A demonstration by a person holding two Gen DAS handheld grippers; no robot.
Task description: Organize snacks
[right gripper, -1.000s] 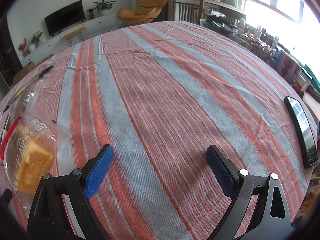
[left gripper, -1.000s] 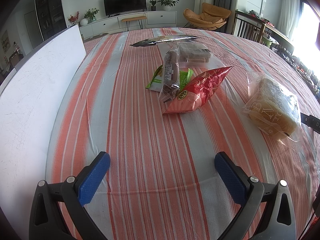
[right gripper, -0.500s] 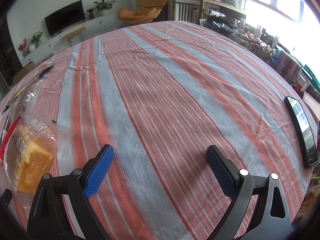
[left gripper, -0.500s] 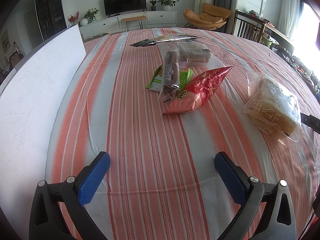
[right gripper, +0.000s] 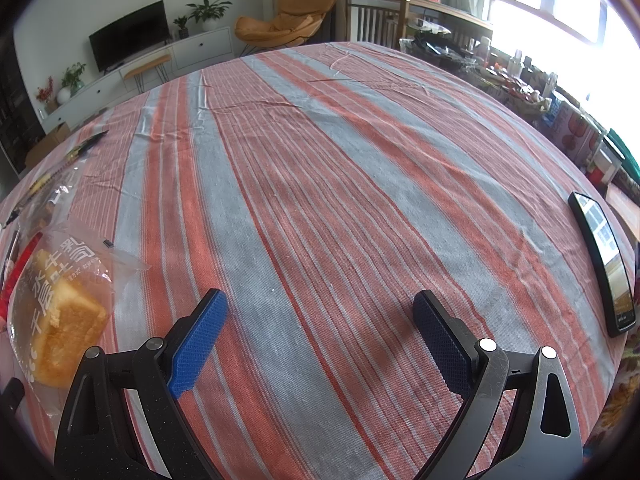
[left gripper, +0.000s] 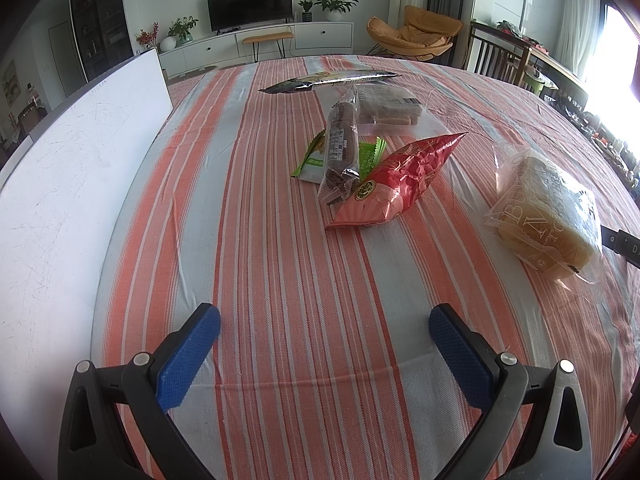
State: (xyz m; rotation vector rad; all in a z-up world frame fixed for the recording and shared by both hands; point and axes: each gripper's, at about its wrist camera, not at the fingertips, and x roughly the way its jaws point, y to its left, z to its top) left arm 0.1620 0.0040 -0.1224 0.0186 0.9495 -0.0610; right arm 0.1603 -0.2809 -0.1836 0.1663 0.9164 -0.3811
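Sunlit living room, with a television, potted plants and an orange lounge chair along the far wall, frames a table under an orange, red and grey striped tablecloth (left gripper: 288,280). Seen from the left wrist camera, the left gripper (left gripper: 324,344) hangs low over bare cloth, its blue-padded fingers spread wide and holding nothing. Well ahead of it the snacks lie in a loose heap at mid-table: a red crinkled snack bag (left gripper: 396,178) resting against a long clear-wrapped chocolate roll (left gripper: 340,144), which lies across a green-and-white packet (left gripper: 316,160); behind them sit a clear pack of wafers (left gripper: 388,110) and, farthest back, a dark foil pouch (left gripper: 328,80). Apart from the heap, toward the right, a clear bag of sliced bread (left gripper: 548,204) lies flat, printed with pale lettering. A white board (left gripper: 68,168) stands along the table's left edge. From the right wrist camera, the right gripper (right gripper: 318,326) is likewise spread wide and empty above open cloth. Here the bag of sliced bread (right gripper: 56,316) shows just left of the left finger, its golden loaf end facing the lens, while the heap is cut off at the frame's edge. Only this view shows a dark phone (right gripper: 604,264) lying near the table's right edge, with cluttered goods beyond it by the bright window.
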